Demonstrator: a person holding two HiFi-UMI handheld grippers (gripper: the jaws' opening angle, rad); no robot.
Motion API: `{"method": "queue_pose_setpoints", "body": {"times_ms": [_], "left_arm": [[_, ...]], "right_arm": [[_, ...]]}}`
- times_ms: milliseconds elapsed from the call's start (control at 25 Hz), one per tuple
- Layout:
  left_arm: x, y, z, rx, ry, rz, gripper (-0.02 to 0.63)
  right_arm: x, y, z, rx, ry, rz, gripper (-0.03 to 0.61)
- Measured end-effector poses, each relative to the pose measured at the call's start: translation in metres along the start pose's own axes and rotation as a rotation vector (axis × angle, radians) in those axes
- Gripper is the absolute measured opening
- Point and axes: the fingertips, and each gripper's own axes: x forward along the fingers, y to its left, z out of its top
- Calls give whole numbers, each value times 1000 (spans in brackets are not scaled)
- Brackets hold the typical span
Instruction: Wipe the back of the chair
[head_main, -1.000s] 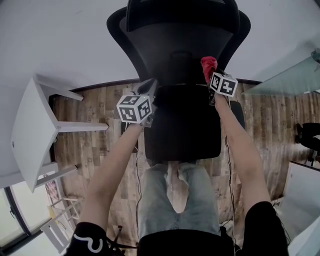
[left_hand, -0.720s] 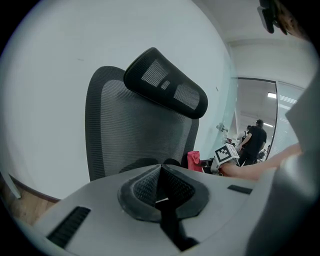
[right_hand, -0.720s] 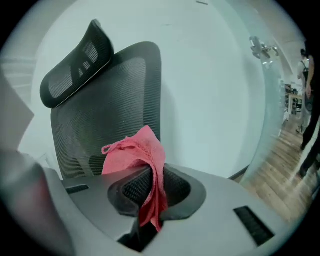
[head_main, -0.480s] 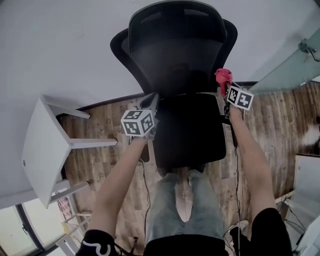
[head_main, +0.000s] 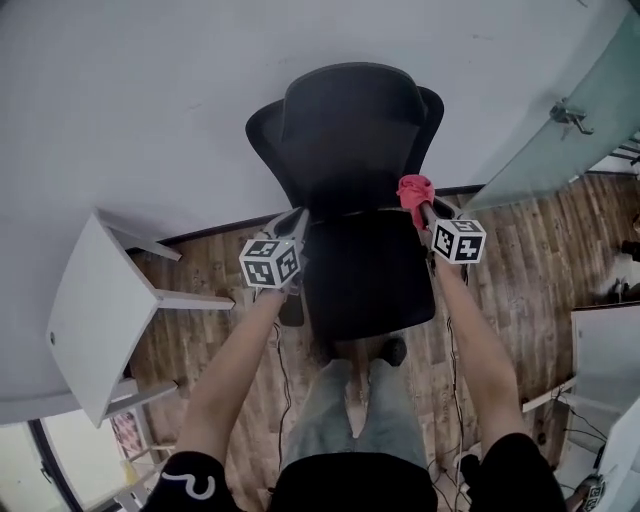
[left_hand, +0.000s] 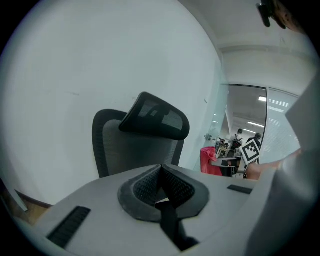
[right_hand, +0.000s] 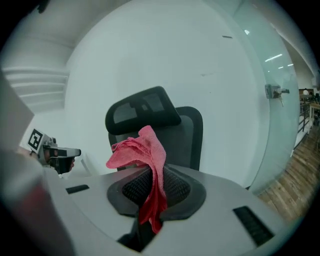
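Observation:
A black office chair (head_main: 352, 160) with a mesh back and headrest faces me against the white wall; it also shows in the left gripper view as the chair (left_hand: 131, 145) and in the right gripper view as the chair (right_hand: 187, 135). My right gripper (head_main: 418, 200) is shut on a red cloth (right_hand: 145, 165), held at the chair's right side near the seat; the cloth (head_main: 413, 189) bunches above the jaws. My left gripper (head_main: 296, 222) is shut and empty, at the chair's left side, short of the backrest.
A white table (head_main: 95, 305) stands to the left on the wooden floor (head_main: 520, 250). A glass partition (head_main: 575, 110) with a metal handle is at the right. The person's legs and feet stand just behind the chair seat.
The view has pulled back from the chair, so the whole backrest now shows. Both grippers kept their places at the chair's sides; the right one with the cloth shifted slightly left.

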Motion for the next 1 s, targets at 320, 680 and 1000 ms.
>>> {"method": "queue_pose_setpoints", "body": {"times_ms": [320,680,1000], "left_arm": [[-60,-69,18,17,-54,12,25],[-147,-180,19,45,-128,36,25],[-213,-264,-1,80,-137,50,25]], "right_arm": [[-99,49,30,7,-62,57,63],[-228,72,11,-60,-61,131,63],[-316,109,1,-47,-99,166,64]]}}
